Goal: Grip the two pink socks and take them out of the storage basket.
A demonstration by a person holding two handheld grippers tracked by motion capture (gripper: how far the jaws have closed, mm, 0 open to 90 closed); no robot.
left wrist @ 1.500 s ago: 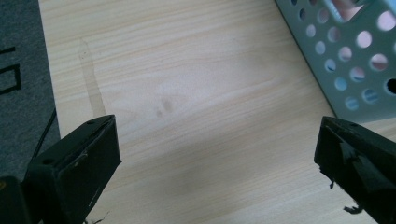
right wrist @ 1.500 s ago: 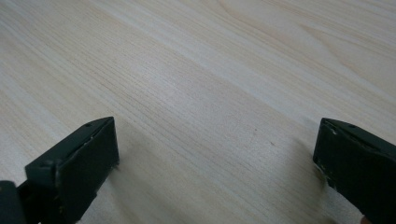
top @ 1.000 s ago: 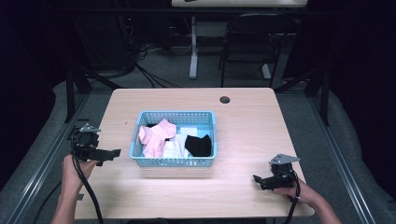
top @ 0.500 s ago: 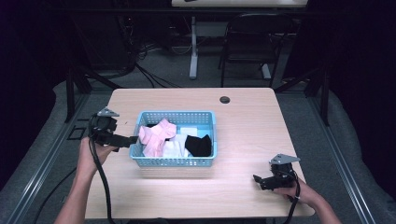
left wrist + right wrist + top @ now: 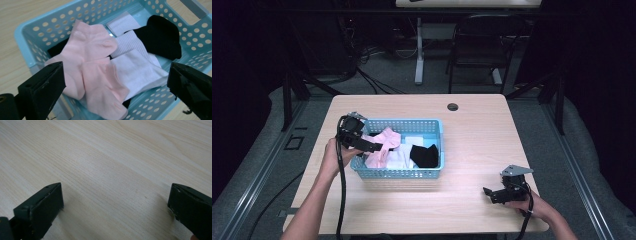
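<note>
My left hand-held gripper (image 5: 371, 147) hangs over the left end of the blue basket (image 5: 434, 131), jaws spread wide with nothing between them. Below them lie pink socks (image 5: 92, 60), white socks (image 5: 136, 65) and a black sock (image 5: 162, 35); another dark piece under the pink ones is mostly hidden. My right hand-held gripper (image 5: 490, 193) sits low on the desk (image 5: 477, 140) near its front right corner, well apart from the basket, jaws also spread over bare wood.

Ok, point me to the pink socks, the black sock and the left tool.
pink socks (image 5: 92, 57), left gripper view, on the upper sock's middle.
black sock (image 5: 160, 37), left gripper view, on the middle of its fabric.
left tool (image 5: 374, 146), high view, midway between its open tips over the basket.
</note>
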